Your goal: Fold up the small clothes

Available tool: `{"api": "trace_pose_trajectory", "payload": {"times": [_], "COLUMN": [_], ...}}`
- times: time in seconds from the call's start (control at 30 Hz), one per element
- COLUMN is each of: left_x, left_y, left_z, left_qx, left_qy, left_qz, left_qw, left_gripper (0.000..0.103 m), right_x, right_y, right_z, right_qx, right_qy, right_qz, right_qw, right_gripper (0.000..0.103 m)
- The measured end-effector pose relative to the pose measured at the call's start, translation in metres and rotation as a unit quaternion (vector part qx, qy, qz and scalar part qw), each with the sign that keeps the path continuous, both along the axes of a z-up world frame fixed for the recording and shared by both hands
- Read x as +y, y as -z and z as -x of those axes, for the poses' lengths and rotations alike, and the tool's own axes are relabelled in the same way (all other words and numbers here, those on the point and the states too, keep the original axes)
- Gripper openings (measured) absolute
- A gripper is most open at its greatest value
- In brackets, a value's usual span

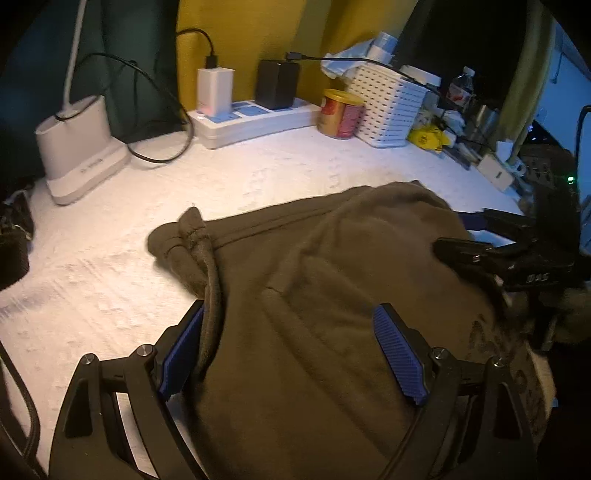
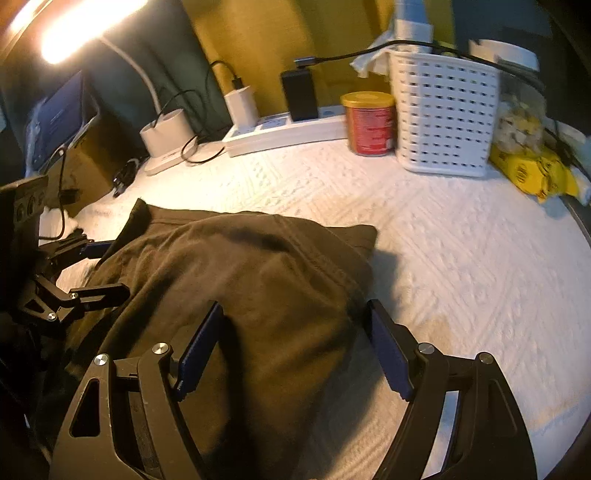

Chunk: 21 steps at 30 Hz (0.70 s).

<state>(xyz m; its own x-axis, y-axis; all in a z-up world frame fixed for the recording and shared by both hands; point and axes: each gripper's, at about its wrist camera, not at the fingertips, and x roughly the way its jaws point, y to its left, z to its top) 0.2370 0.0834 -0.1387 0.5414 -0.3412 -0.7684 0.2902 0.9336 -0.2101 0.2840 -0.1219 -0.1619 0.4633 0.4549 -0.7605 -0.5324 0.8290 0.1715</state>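
Observation:
An olive-brown garment (image 1: pixel 314 280) lies bunched on the white textured cloth (image 1: pixel 110 280), with its waistband corner toward the left. My left gripper (image 1: pixel 291 354) is open, its blue pads on either side of the near edge of the fabric; the left pad touches a fold. My right gripper (image 2: pixel 295 350) is open over the garment's right end (image 2: pixel 258 280). In the left wrist view the right gripper (image 1: pixel 476 236) shows at the right with its fingers apart. In the right wrist view the left gripper (image 2: pixel 96 266) shows at the left.
Along the back stand a white lamp base (image 1: pixel 79 147), a power strip (image 1: pixel 255 118) with chargers and cables, a red and gold can (image 1: pixel 340 114), a white perforated basket (image 1: pixel 388 107) and a yellow packet (image 2: pixel 532 173). A lamp (image 2: pixel 74 29) shines at top left.

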Motion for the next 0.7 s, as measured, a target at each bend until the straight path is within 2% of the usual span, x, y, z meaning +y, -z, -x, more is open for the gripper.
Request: {"api": "trace_pose_trajectory", "payload": {"times": [0.07, 0.27, 0.33, 0.4, 0.43, 0.5, 0.53, 0.57, 0.67, 0.7], "left_x": [-0.005, -0.022, -0.024, -0.024, -0.024, -0.023, -0.023, -0.022, -0.026, -0.028], "left_y": [0.0, 0.004, 0.004, 0.004, 0.004, 0.003, 0.002, 0.002, 0.002, 0.001], "left_z": [0.001, 0.006, 0.006, 0.006, 0.006, 0.007, 0.007, 0.008, 0.01, 0.01], "left_qx": [0.002, -0.011, -0.012, -0.014, -0.015, -0.019, -0.02, -0.019, -0.018, -0.018], "left_qy": [0.009, 0.03, 0.031, 0.03, 0.029, 0.026, 0.029, 0.03, 0.034, 0.032], "left_qz": [0.002, -0.039, -0.049, -0.053, -0.055, -0.054, -0.047, -0.038, -0.031, -0.032], "left_qw": [1.0, 0.9987, 0.9983, 0.998, 0.998, 0.998, 0.9983, 0.9987, 0.9988, 0.9988], "left_gripper": [0.088, 0.085, 0.084, 0.081, 0.077, 0.067, 0.05, 0.042, 0.028, 0.028], "right_x": [0.005, 0.011, 0.015, 0.02, 0.023, 0.027, 0.029, 0.031, 0.03, 0.031], "right_y": [0.0, 0.001, 0.001, 0.001, 0.001, 0.0, -0.001, -0.002, -0.003, -0.004], "right_z": [0.0, 0.0, 0.001, 0.003, 0.004, 0.005, 0.005, 0.006, 0.008, 0.008], "right_qx": [-0.003, -0.008, -0.01, -0.014, -0.013, -0.012, -0.014, -0.016, -0.02, -0.021], "right_qy": [-0.005, -0.017, -0.026, -0.037, -0.046, -0.056, -0.06, -0.062, -0.065, -0.066], "right_qz": [0.007, 0.017, 0.021, 0.025, 0.025, 0.021, 0.023, 0.024, 0.022, 0.02], "right_qw": [1.0, 1.0, 0.999, 0.999, 0.999, 0.998, 0.998, 0.998, 0.997, 0.997], "right_gripper": [0.081, 0.077, 0.064, 0.055, 0.045, 0.035, 0.032, 0.031, 0.027, 0.025]}}
